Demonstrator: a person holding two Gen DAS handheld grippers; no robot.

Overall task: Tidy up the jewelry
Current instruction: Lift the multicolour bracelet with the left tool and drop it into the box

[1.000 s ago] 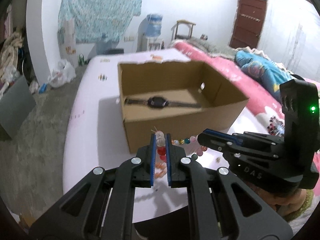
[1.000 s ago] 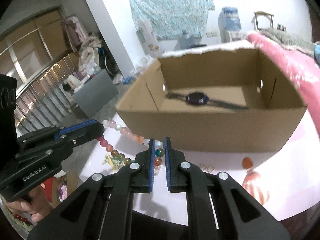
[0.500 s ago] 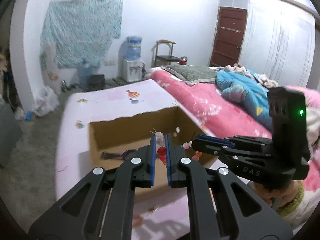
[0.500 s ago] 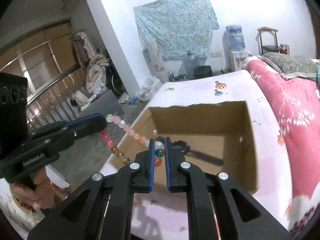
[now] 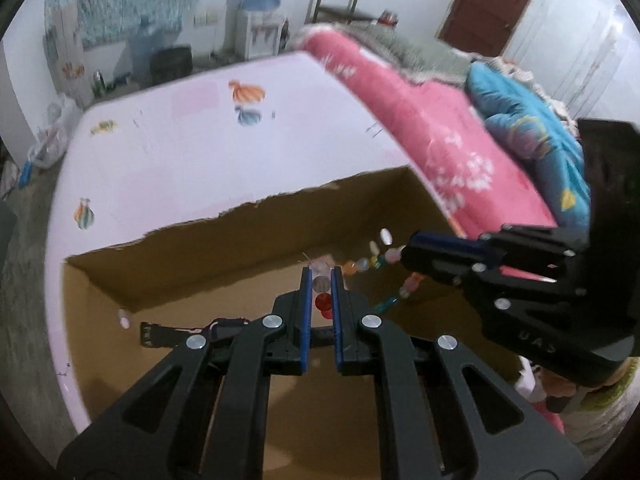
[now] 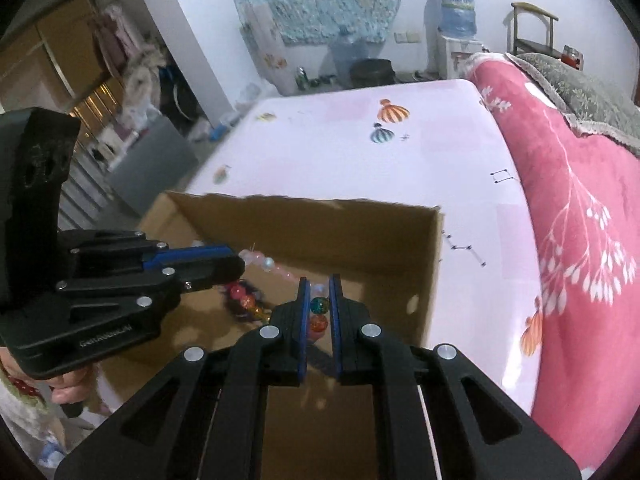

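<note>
A string of coloured beads hangs between my two grippers above the open cardboard box. My left gripper is shut on one end, with a clear and a red bead between its blue pads. My right gripper is shut on the other end, pinching a green and an orange bead. In the left wrist view the right gripper reaches in from the right. In the right wrist view the left gripper comes in from the left over the box. A black wristwatch lies on the box floor.
The box stands on a pale pink table printed with small balloons. A bed with a pink blanket runs along the right. A hand holds the left gripper's handle. A water dispenser and a chair stand by the far wall.
Both grippers have carried the bead string from in front of the box to above its open inside. The string has stayed pinched at both ends.
</note>
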